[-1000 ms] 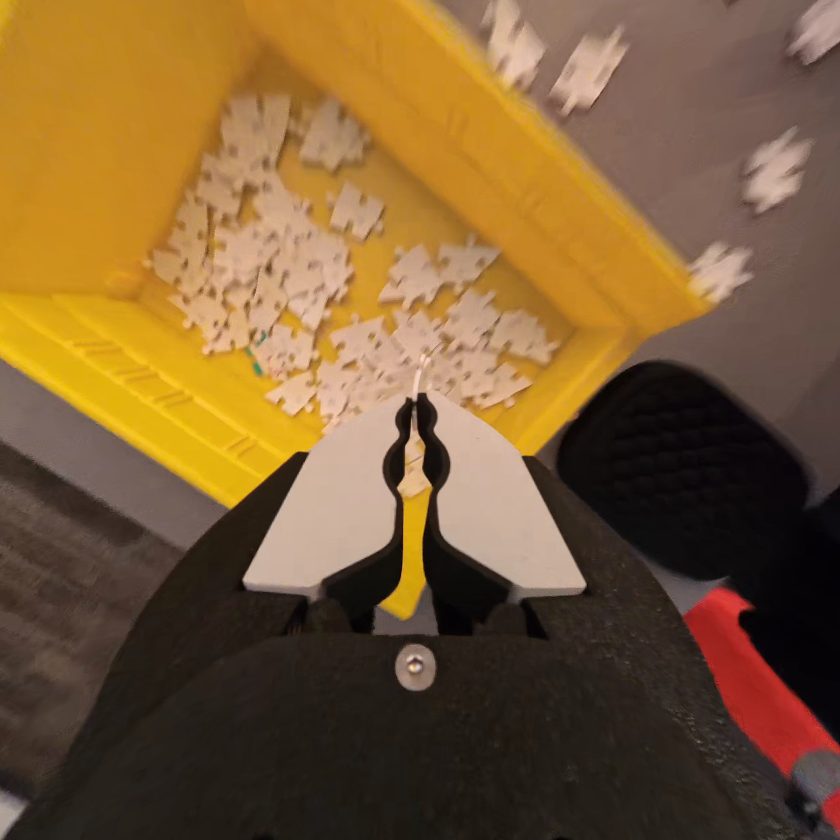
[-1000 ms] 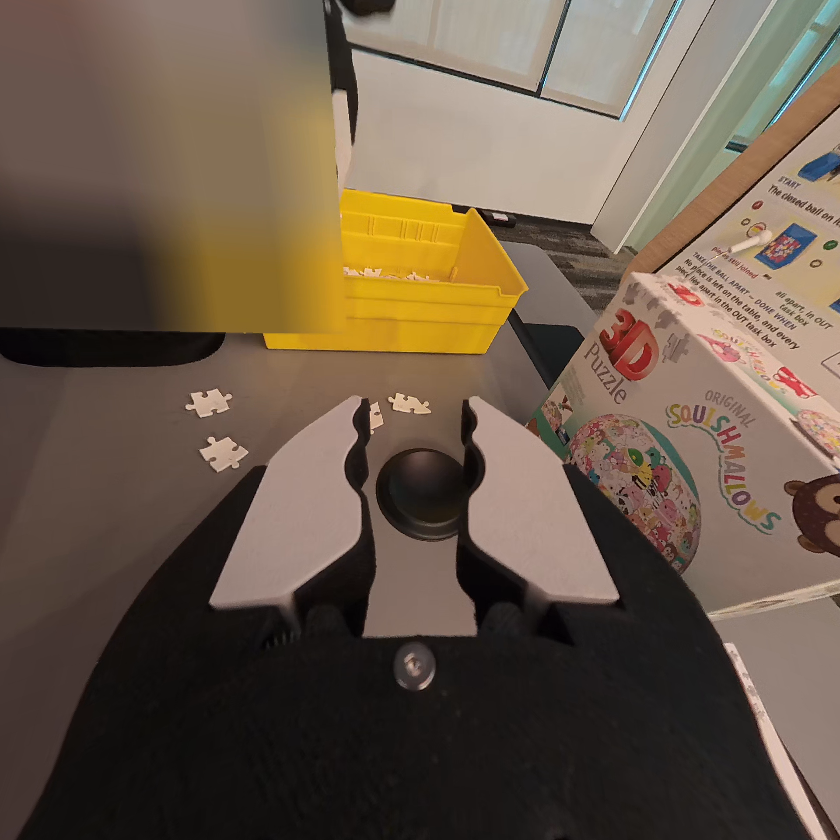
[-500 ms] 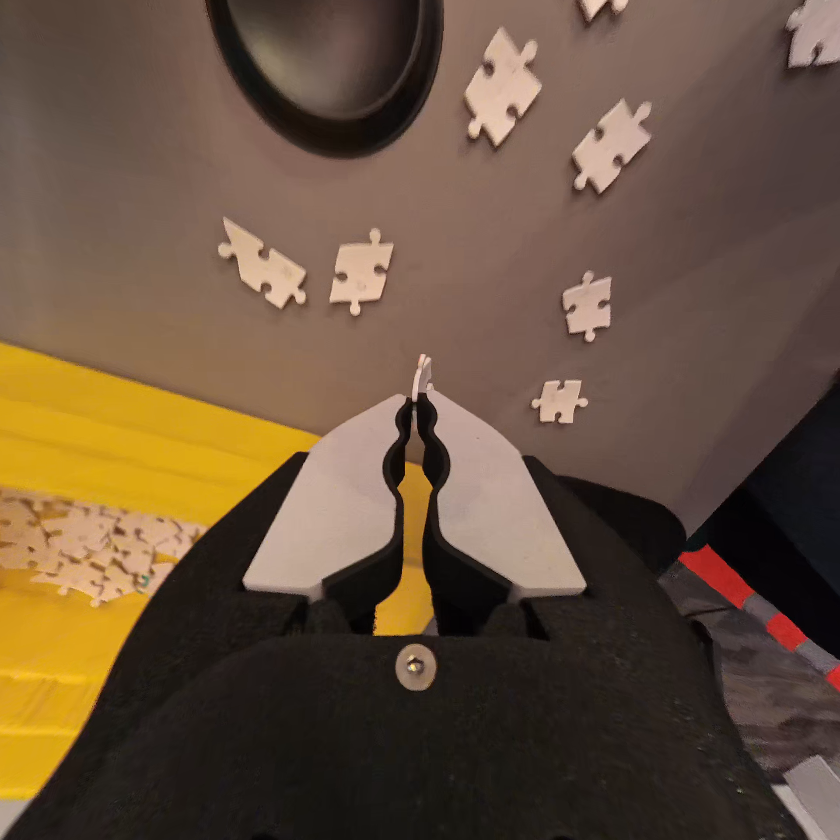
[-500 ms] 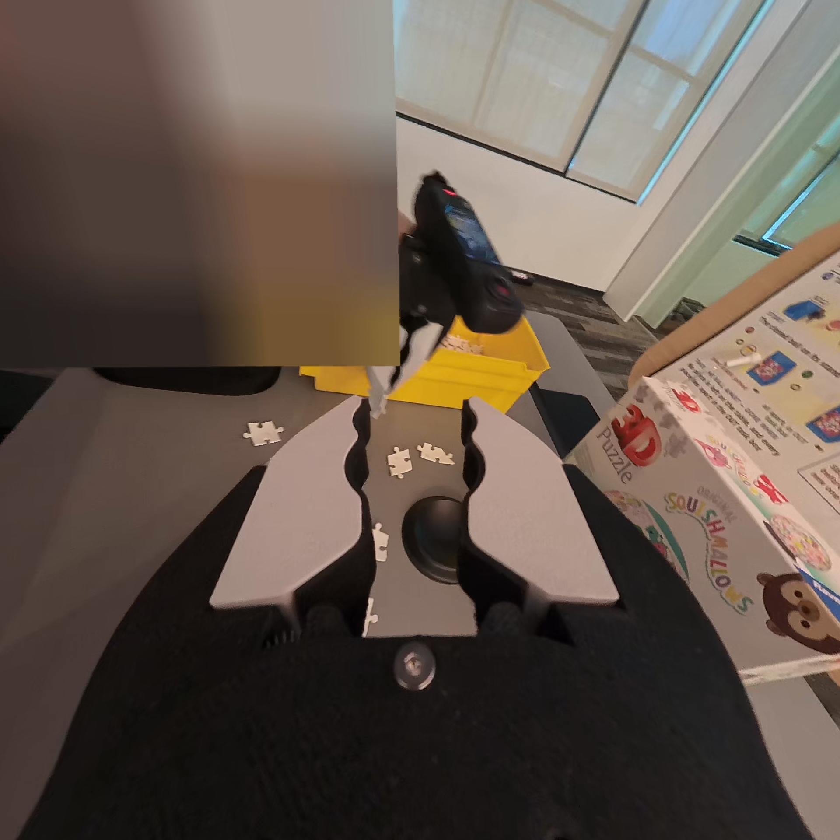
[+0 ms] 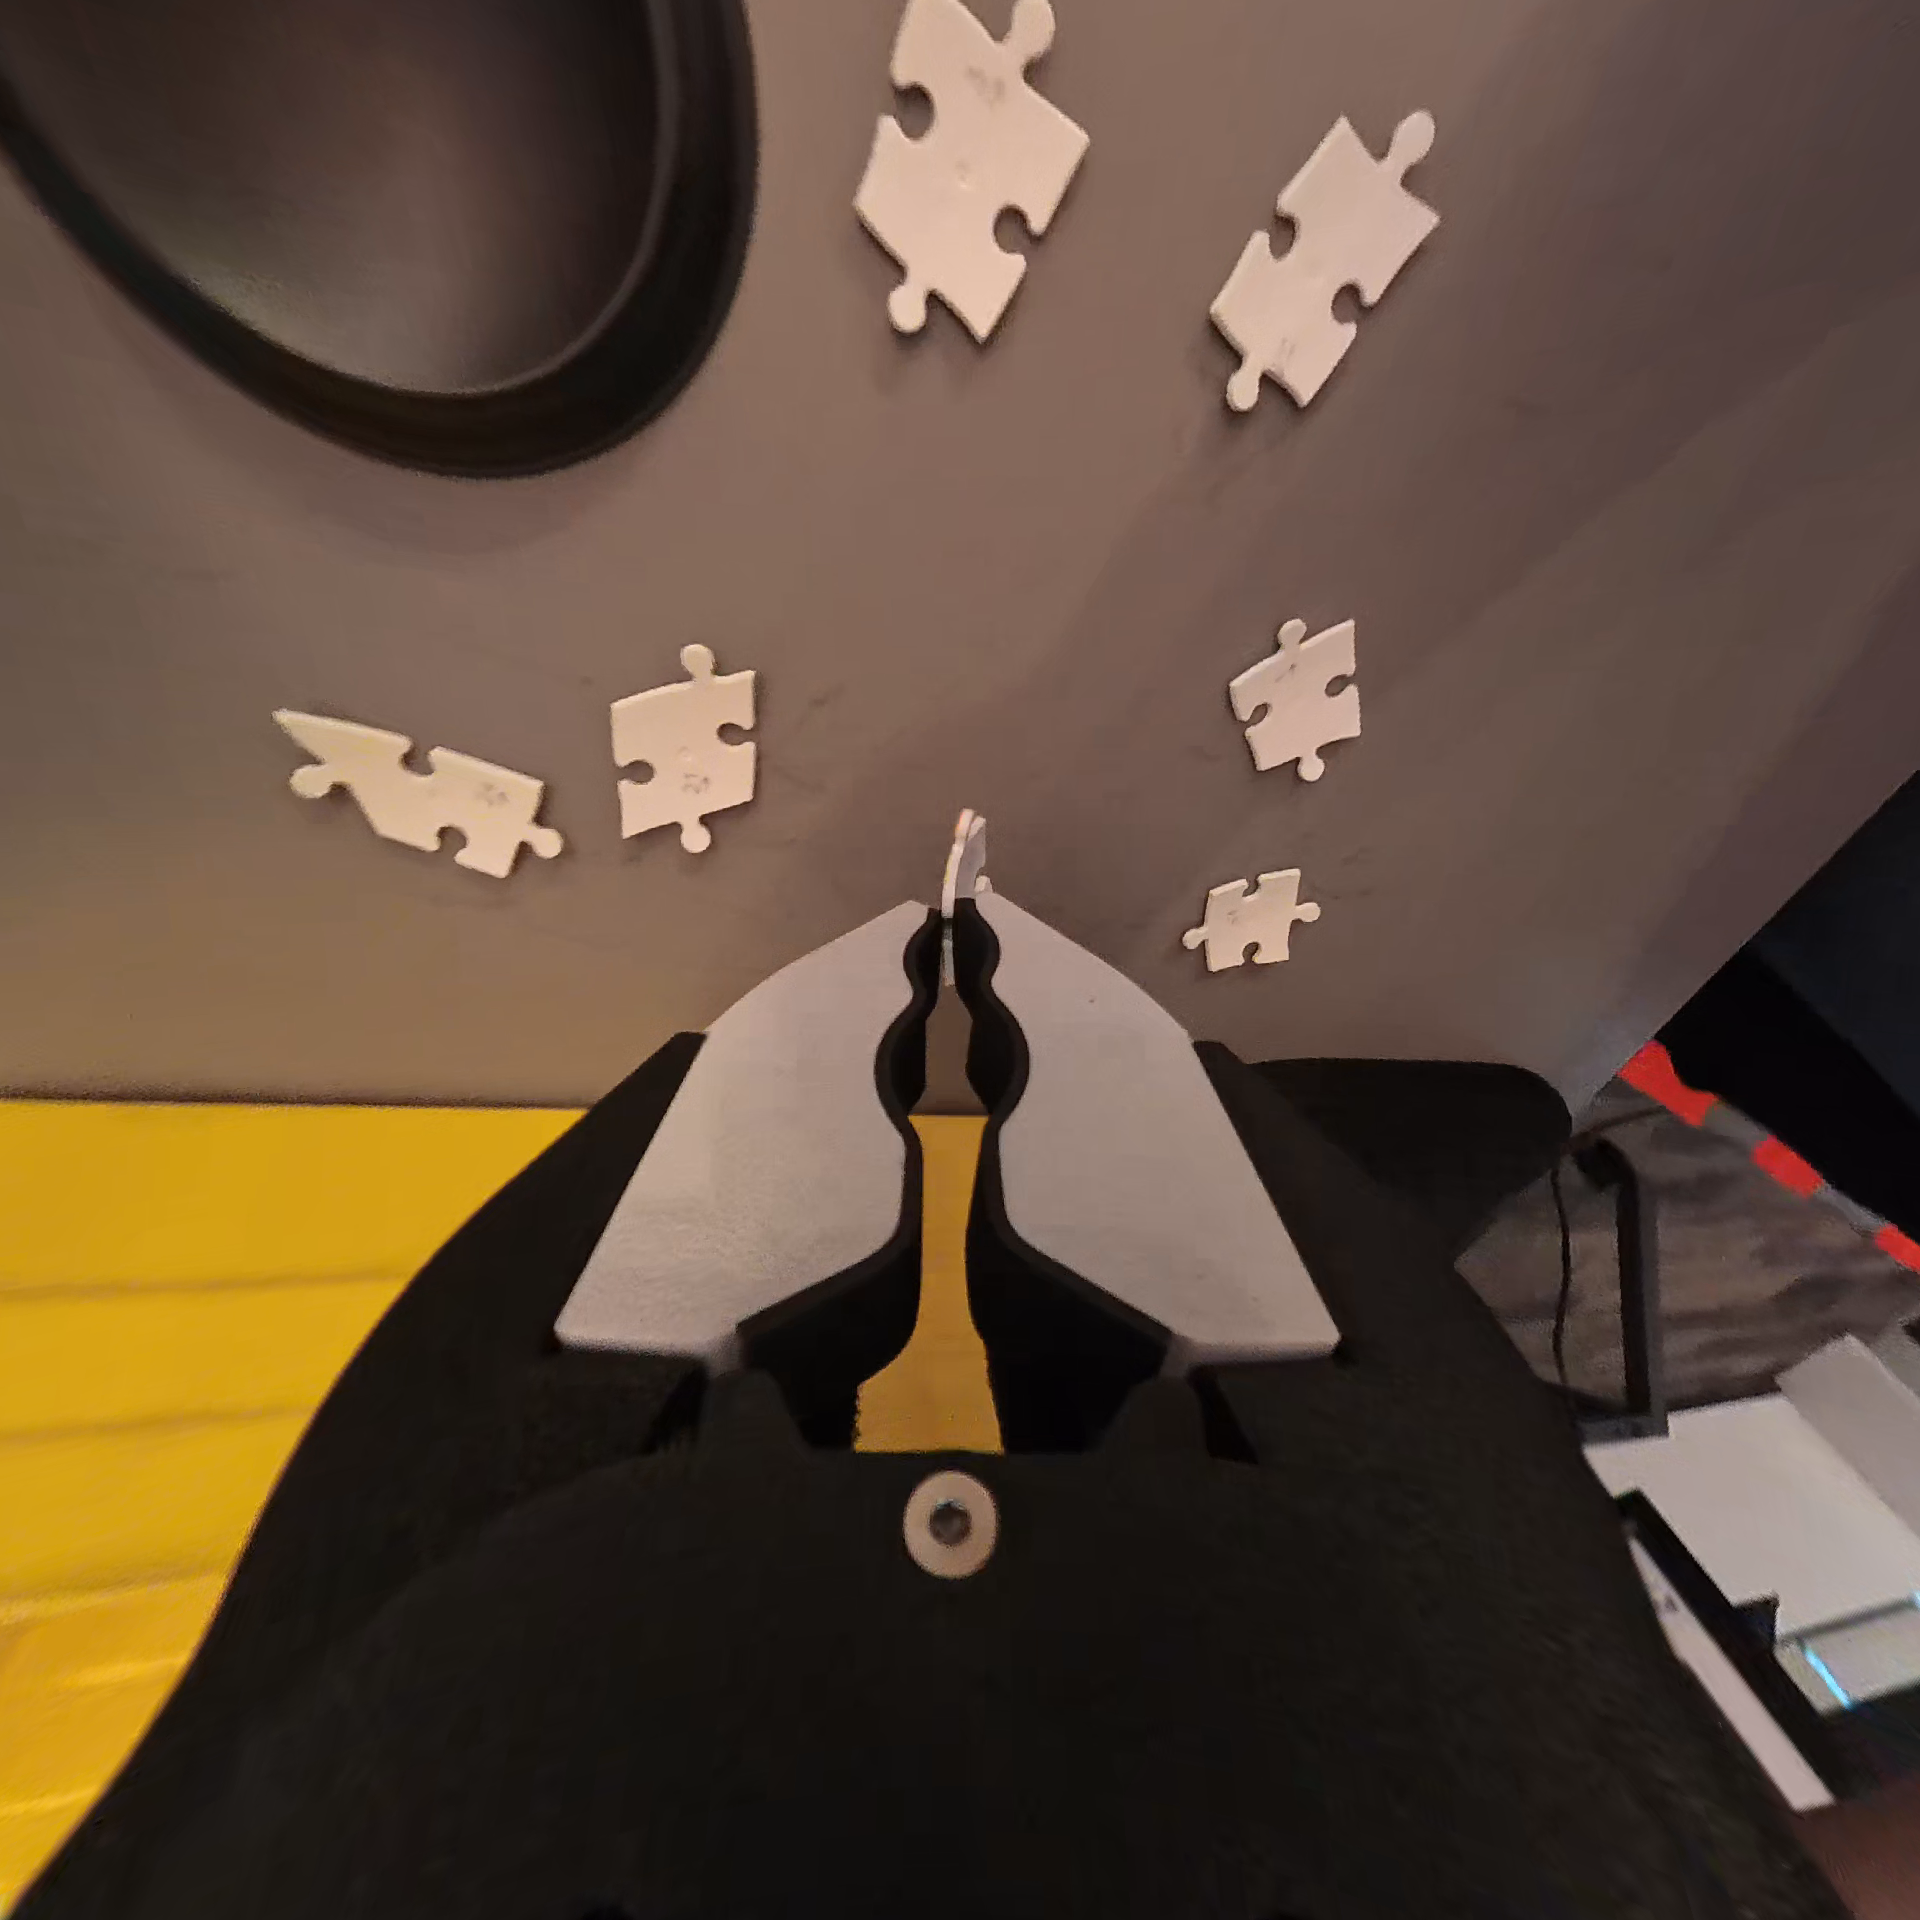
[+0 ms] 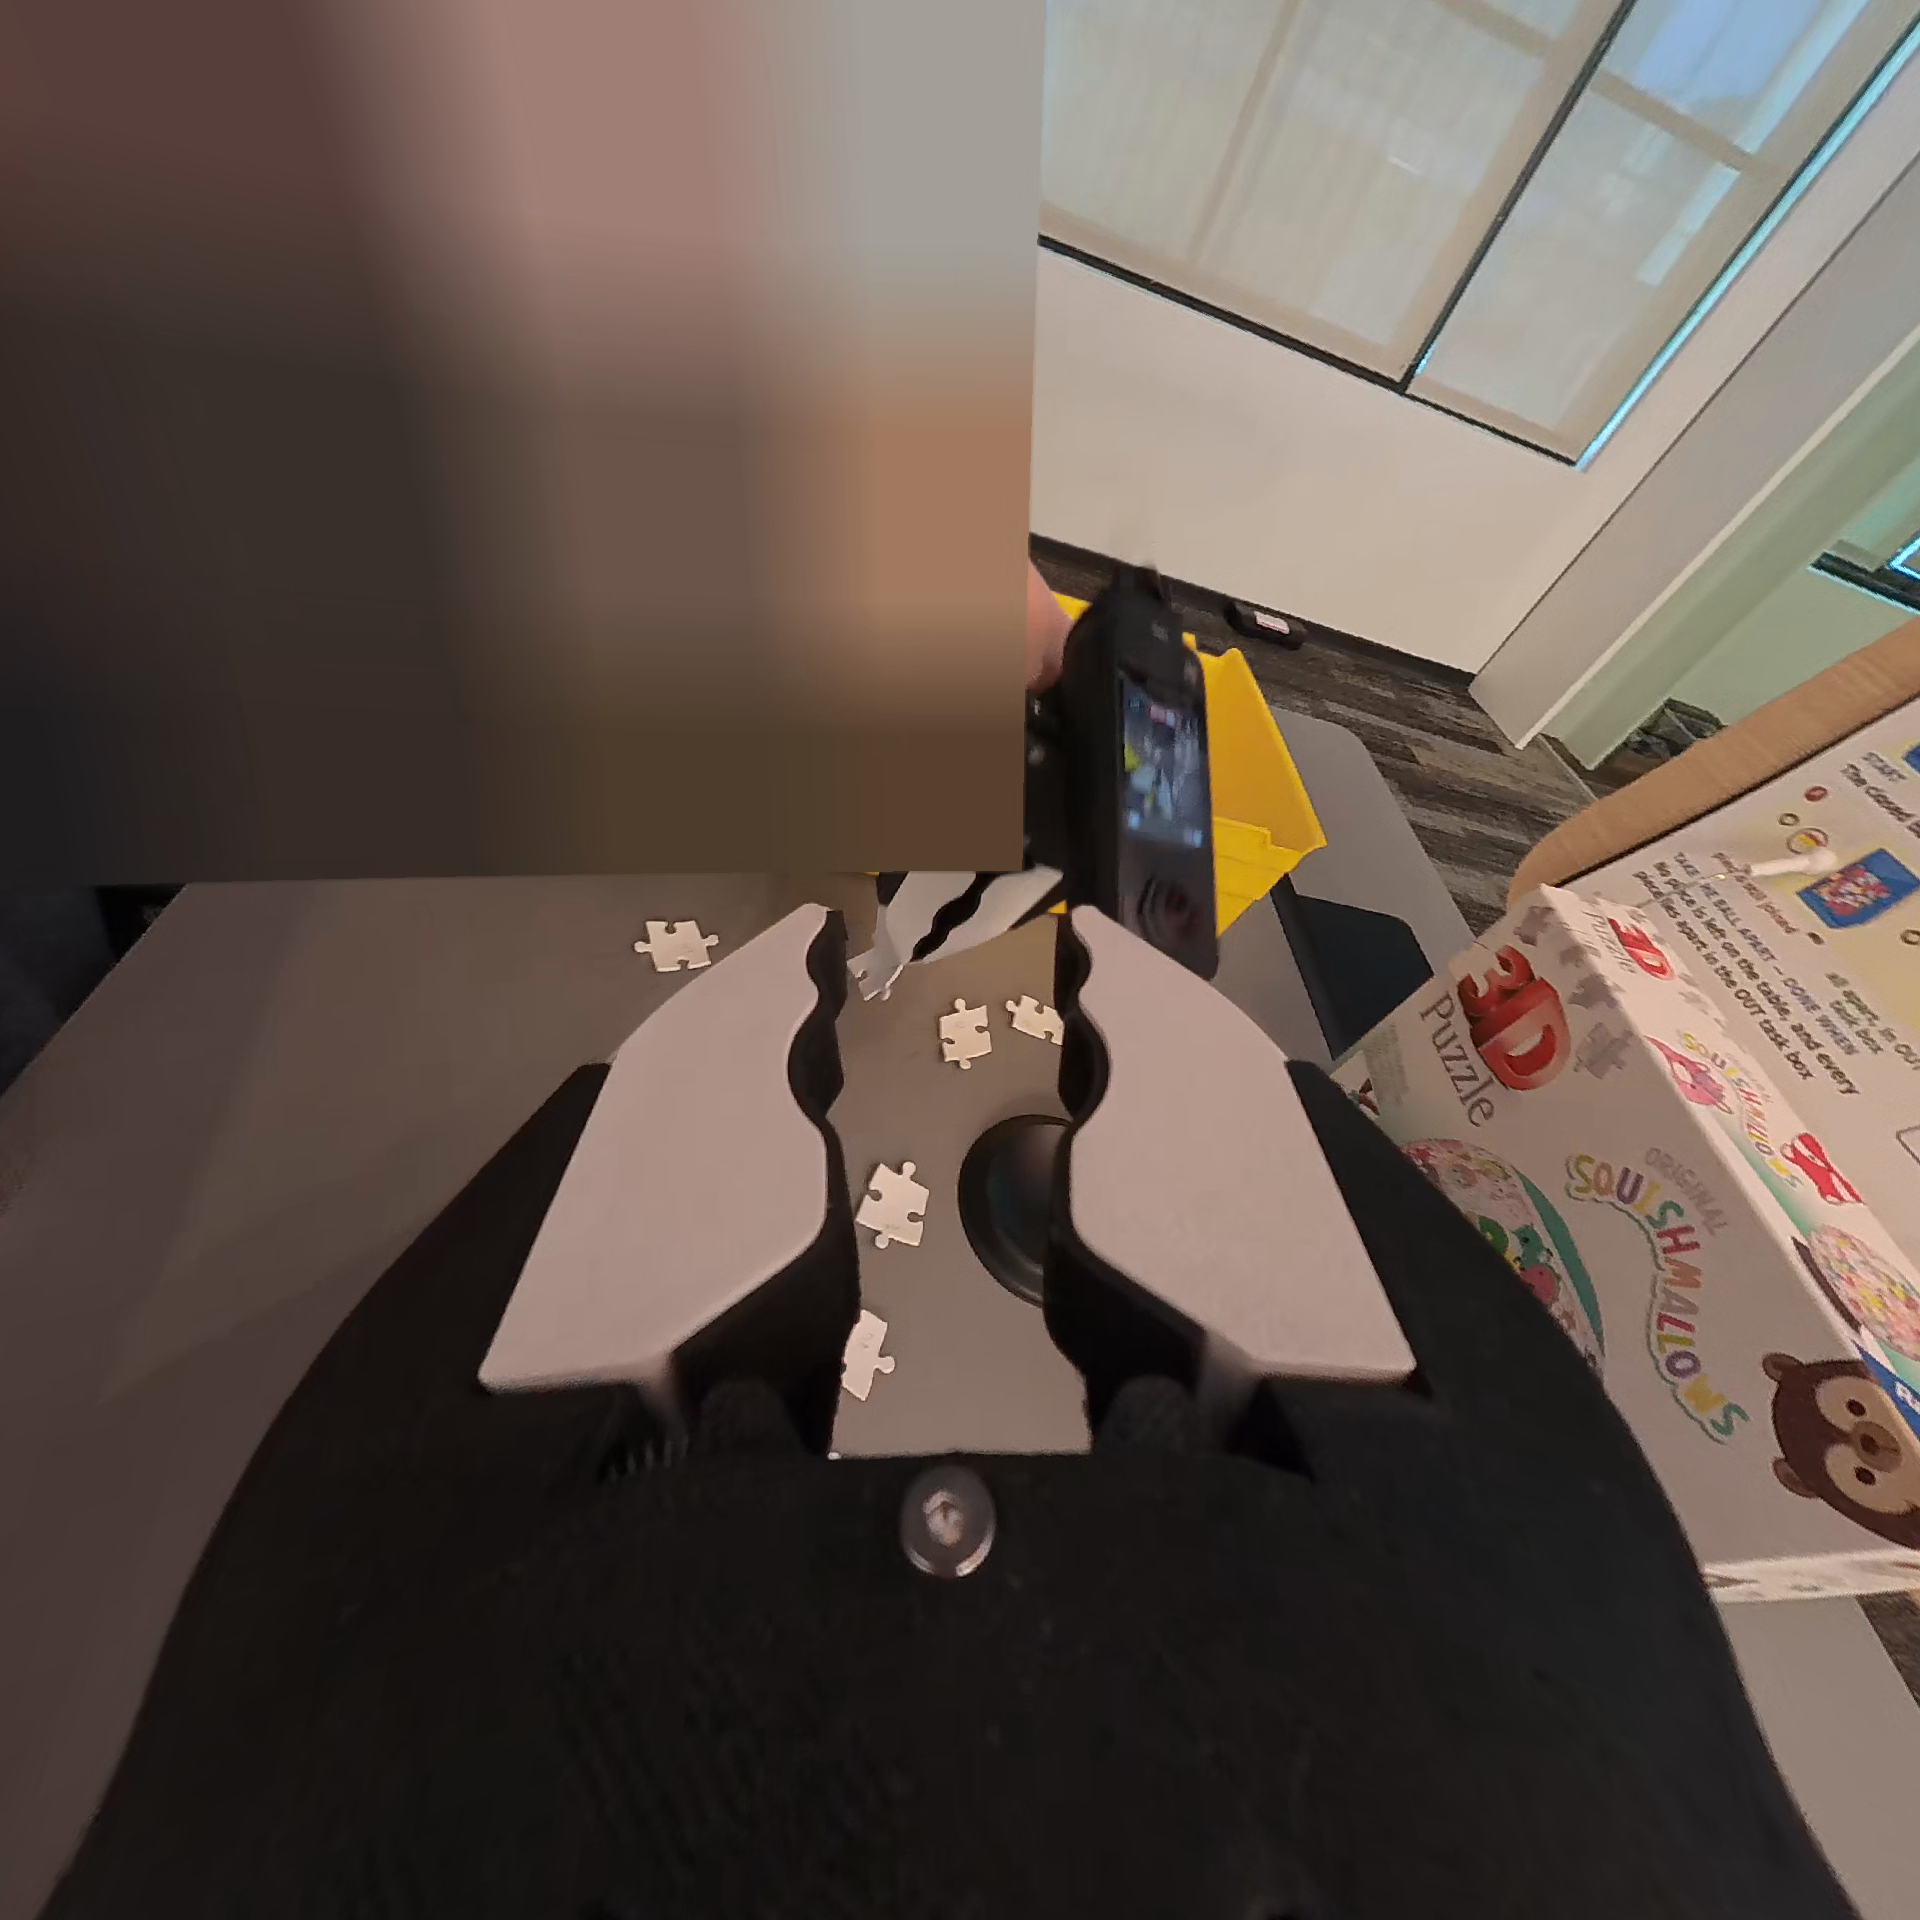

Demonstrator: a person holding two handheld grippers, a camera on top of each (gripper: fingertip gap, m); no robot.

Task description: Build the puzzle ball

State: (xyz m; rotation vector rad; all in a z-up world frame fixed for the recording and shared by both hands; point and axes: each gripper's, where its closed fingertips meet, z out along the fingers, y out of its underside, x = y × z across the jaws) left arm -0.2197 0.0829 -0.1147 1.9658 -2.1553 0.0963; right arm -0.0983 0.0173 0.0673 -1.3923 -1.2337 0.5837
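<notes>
Since no two pieces are joined yet, the build's barely begun: left tool (image 5: 954, 914) pinches one puzzle piece (image 5: 964, 854) above loose pieces (image 5: 683, 764) on the counter (image 5: 935, 582) (all blank side up), right tool (image 6: 945, 935) gapes empty.

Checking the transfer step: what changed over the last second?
The left gripper carried its pinched puzzle piece from above the yellow bin out over the grey table, low among the loose pieces near the black stand. Its grip stayed shut. The right gripper stayed open and empty.
</notes>
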